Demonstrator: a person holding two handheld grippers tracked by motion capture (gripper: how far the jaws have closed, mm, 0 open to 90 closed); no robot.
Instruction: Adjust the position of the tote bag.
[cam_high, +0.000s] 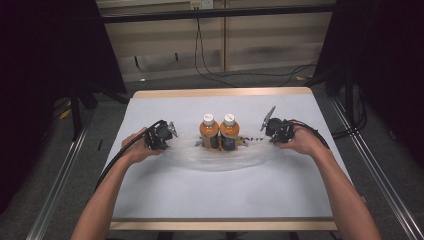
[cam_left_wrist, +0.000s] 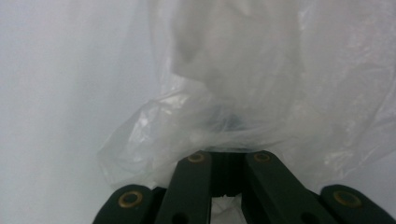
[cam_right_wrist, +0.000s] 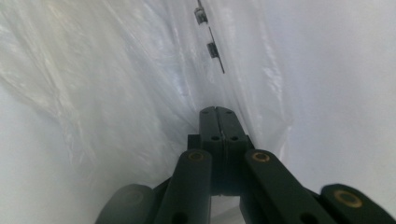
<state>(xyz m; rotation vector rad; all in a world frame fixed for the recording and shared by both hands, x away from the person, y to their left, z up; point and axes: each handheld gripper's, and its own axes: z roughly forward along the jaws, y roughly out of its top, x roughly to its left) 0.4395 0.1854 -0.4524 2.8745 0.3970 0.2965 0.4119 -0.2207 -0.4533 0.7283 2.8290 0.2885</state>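
1. While the person's two arms reach in from the near side, two bottles (cam_high: 220, 132) stand upright in the middle of the bench (cam_high: 220, 190), side by side and touching
2. Each bottle has orange drink inside, a white cap on top and a dark label low down
3. Both bottles stand on a clear plastic bag (cam_high: 220, 157) that spreads flat and wide on the white bench top around them
4. Seen from the high view, the left tongs (cam_high: 167, 134) sit just to the left of the bottles, at the left edge of the bag, and the left hand (cam_high: 137, 147) holds them
5. From the same view, the right tongs (cam_high: 267, 131) sit just to the right of the bottles, at the right edge of the bag, and the right hand (cam_high: 302, 141) holds them
6. A black cable trails back from each pair of tongs along the person's arm
7. Close up in the left gripper view, the left tongs (cam_left_wrist: 227, 156) are closed, with a bunch of crinkled bag (cam_left_wrist: 210, 121) right at their tips, so they seem to pinch it
8. Close up in the right gripper view, the right tongs (cam_right_wrist: 218, 114) are closed tight, their two jaws pressed together, and a sheet of bag (cam_right_wrist: 130, 84) runs up from them, stretched in long folds
9. Small dark print shows on the bag far up in that view, too small to read
10. Beyond the bench lies a grey floor (cam_high: 260, 80) with black cables on it
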